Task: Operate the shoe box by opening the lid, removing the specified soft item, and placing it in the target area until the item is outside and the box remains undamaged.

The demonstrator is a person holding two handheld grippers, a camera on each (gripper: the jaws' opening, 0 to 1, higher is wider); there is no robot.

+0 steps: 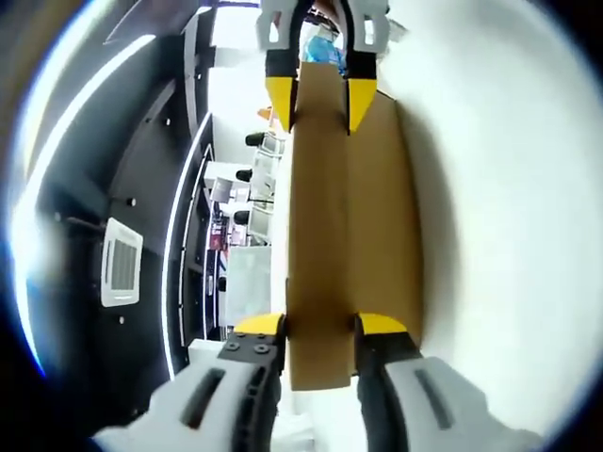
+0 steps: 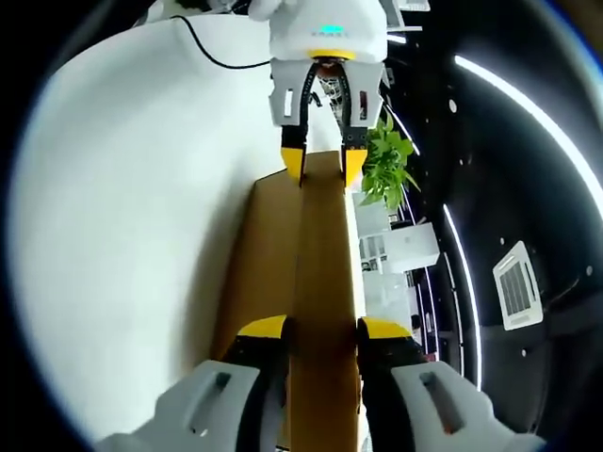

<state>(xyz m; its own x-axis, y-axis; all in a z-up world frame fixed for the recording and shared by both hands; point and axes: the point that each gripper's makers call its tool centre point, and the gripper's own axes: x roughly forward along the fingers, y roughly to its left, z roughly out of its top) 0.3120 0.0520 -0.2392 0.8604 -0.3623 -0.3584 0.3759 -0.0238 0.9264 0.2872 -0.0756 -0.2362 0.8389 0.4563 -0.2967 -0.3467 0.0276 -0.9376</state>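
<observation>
Currently the left gripper [image 1: 320, 330] has its yellow-tipped jaws pinching one end of a brown cardboard panel, which I take to be the shoe box lid [image 1: 344, 235]; the card passes between the tips and they sit tight against it. Opposite, the right gripper [image 2: 320, 330] clamps the other end of the same lid [image 2: 316, 254] the same way, so each view sees the other gripper facing it at the far end of the card: the right one in the left gripper view [image 1: 320, 99], the left one in the right gripper view [image 2: 323, 160]. The lid is held up edge-on between the two, tilted well off level, with the white table [image 2: 132, 235] on one side and a dark ceiling with light strips, a ceiling vent [image 1: 121, 262] and a green plant [image 2: 386, 169] on the other. Judgement: the lid-opening step looks under way or just done. Neither the box body nor the soft item can be made out, so removal and placement appear still to do. No creasing or tearing is evident on the card.
</observation>
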